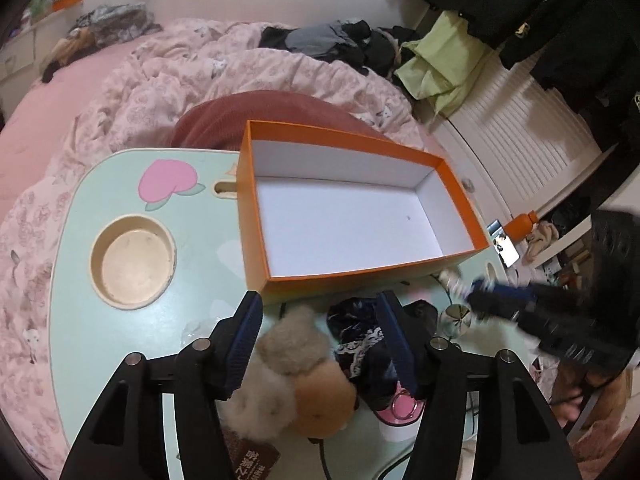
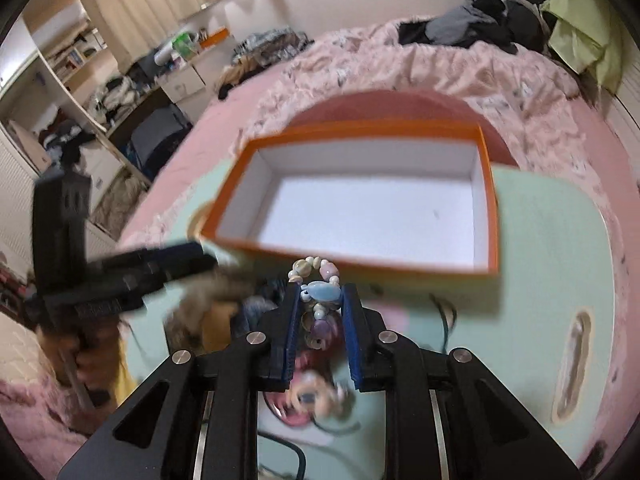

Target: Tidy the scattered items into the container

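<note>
Sitting bare inside, orange box, mint table

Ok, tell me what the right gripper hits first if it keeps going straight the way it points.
Probably the near orange wall of the box. The right gripper, fingers shut on the bead bracelet, aims at that wall's top edge; depth is unclear, so it might just clear it.

Both wrist cameras look steeply down, close over the green table, sharing the orange box at twelve o'clock.
</note>
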Demonstrator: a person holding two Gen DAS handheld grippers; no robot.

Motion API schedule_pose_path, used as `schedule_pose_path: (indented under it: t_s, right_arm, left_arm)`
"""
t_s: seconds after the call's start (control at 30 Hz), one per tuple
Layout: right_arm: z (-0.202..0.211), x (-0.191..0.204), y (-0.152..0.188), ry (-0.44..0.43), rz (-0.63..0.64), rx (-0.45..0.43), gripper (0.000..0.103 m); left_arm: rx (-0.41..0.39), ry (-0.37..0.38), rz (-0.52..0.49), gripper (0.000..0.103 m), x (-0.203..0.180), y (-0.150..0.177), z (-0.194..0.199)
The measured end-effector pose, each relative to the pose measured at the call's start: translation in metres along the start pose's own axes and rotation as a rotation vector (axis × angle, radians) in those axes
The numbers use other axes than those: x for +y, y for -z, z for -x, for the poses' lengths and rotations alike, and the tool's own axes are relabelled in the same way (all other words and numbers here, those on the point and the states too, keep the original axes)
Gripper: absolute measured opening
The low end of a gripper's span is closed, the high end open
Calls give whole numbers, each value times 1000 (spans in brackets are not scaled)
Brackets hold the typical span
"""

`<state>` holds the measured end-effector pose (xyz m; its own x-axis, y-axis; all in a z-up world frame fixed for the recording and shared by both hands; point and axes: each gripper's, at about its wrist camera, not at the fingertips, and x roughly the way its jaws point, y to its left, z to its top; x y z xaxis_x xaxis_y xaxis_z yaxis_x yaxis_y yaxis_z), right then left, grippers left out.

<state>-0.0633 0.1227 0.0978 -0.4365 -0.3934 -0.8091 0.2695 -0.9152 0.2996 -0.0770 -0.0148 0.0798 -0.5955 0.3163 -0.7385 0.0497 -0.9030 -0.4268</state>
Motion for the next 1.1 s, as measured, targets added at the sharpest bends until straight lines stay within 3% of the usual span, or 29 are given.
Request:
schedule_pose_path:
  t_s: [0.23, 0.4, 0.47, 0.6, 0.8, 1.1]
  right_arm:
    - [-24, -6, 22, 69, -32, 41, 24]
    - [-15, -13, 25, 82, -87, -53, 29]
    - [-4, -16, 27, 80, -126, -101, 30]
    - [20, -13, 41, 99, -153, -184, 58]
    - [33, 9, 84, 236, -99, -224, 58]
    - [16, 24, 140, 261, -96, -199, 58]
  left_arm:
    - [-14, -1, -36, 60, -11, 3, 4]
    - [-98, 10, -50, 68, -19, 2, 23]
    - [-144, 24, -52, 77, -21, 2, 35]
    - [-188, 18, -84, 82, -23, 12, 52]
    - [-173, -41, -130, 85, -16, 51, 61]
    - [-217, -197, -120, 85, 3, 132, 52]
